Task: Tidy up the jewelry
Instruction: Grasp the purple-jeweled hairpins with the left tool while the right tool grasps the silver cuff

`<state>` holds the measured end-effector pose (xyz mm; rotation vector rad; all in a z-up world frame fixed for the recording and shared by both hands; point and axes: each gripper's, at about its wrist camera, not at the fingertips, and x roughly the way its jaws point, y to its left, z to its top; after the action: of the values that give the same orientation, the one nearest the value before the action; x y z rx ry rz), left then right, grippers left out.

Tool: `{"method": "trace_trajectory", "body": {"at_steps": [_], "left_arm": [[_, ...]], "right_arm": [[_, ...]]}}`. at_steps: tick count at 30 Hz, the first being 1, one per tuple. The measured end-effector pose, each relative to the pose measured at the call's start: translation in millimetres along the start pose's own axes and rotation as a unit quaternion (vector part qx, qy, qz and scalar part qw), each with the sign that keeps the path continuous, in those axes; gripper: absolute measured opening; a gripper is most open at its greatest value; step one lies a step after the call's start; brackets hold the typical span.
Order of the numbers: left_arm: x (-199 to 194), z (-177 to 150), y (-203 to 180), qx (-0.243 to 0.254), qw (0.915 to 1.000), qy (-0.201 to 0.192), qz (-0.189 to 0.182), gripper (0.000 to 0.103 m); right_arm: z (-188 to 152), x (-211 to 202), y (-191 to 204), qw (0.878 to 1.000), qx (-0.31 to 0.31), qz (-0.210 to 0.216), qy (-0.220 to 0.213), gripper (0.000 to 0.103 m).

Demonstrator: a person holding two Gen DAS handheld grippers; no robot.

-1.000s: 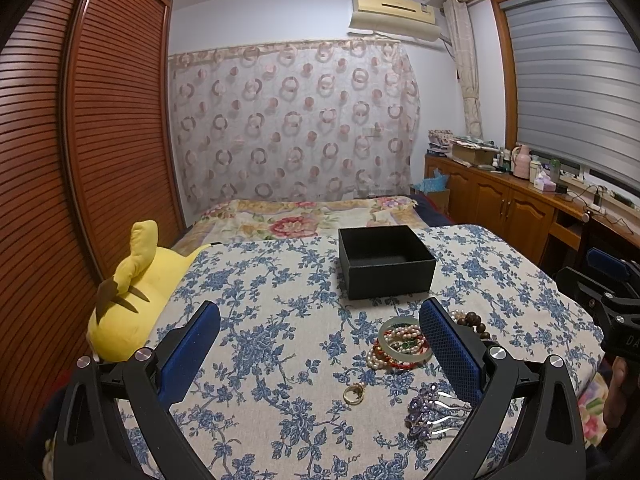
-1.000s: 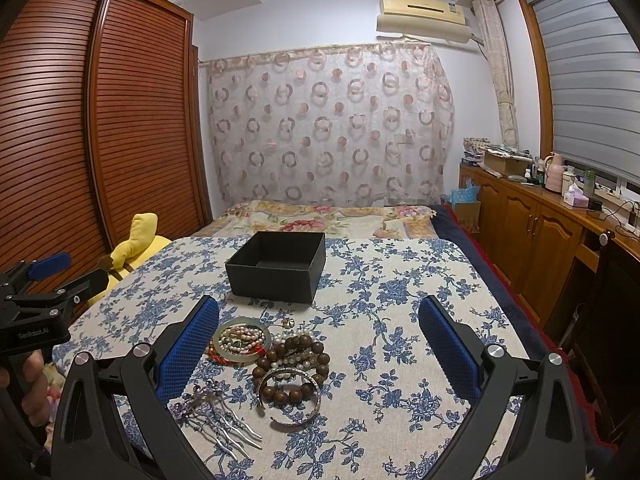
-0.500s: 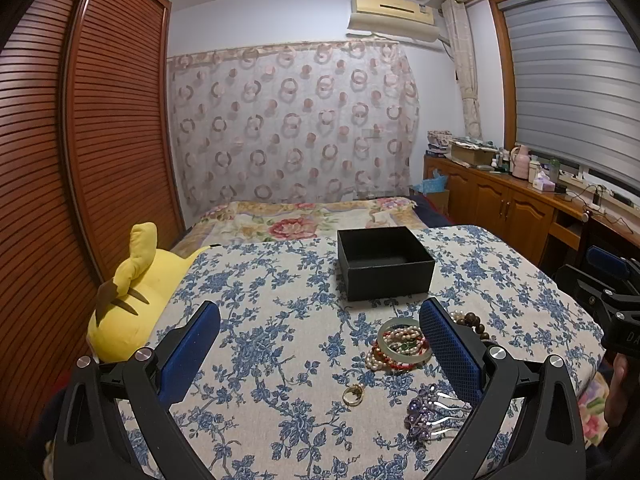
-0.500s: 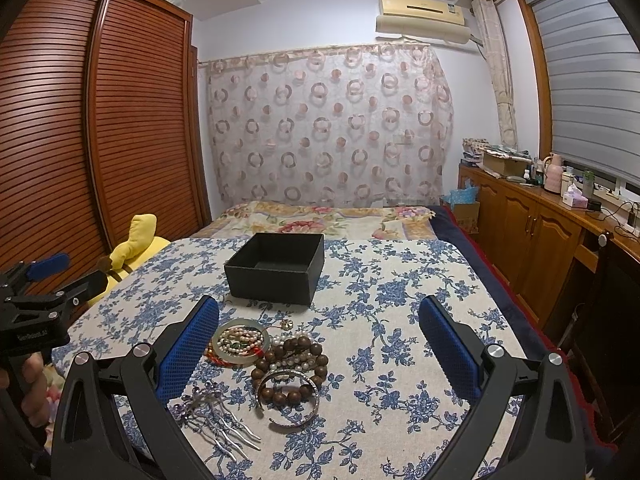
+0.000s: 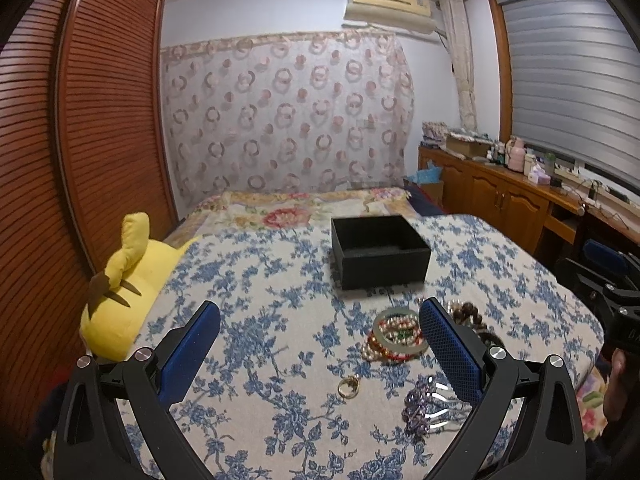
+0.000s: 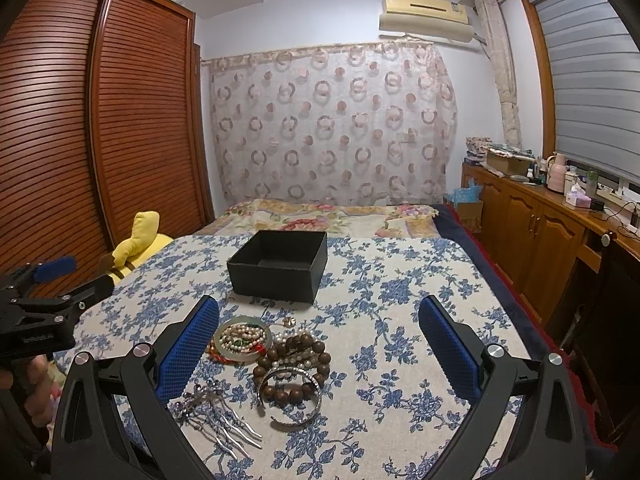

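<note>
Floral bedding (image 6: 400,292) carries everything. Nearer than the black box (image 6: 280,266), from its left: hair comb (image 6: 218,412), jade bangle (image 6: 240,340), wooden beads (image 6: 294,364). The left gripper (image 5: 320,344) and right gripper (image 6: 318,344) both hover, jaws apart, empty. Tangled strands could snag and drag neighbours.
</note>
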<state>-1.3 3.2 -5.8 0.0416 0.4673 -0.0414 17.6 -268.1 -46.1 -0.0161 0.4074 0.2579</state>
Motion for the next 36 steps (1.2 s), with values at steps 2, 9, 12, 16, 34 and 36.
{"method": "trace_trajectory", "body": {"at_steps": [2, 9, 12, 16, 34, 36], "left_arm": [[7, -5, -1, 0.0, 0.9999, 0.014, -0.01, 0.097], [33, -27, -4, 0.001, 0.9972, 0.065, -0.036, 0.097], [40, -31, -7, 0.004, 0.996, 0.077, -0.045, 0.097], [46, -35, -11, 0.009, 0.9945, 0.09, -0.053, 0.097], [72, -57, -14, 0.003, 0.9831, 0.146, -0.11, 0.097], [71, -57, -12, 0.0, 0.9834, 0.144, -0.111, 0.095]], "right_arm": [[-3, 4, -2, 1.0, -0.001, 0.001, 0.007, 0.101], [-20, 19, -16, 0.999, -0.001, 0.006, 0.034, 0.101], [-25, 23, -19, 0.999, -0.004, 0.012, 0.041, 0.1], [-32, 28, -20, 0.998, -0.009, 0.023, 0.053, 0.096], [-61, 87, 5, 0.975, -0.059, 0.118, 0.181, 0.081], [-61, 93, 9, 0.972, -0.064, 0.121, 0.189, 0.08]]}}
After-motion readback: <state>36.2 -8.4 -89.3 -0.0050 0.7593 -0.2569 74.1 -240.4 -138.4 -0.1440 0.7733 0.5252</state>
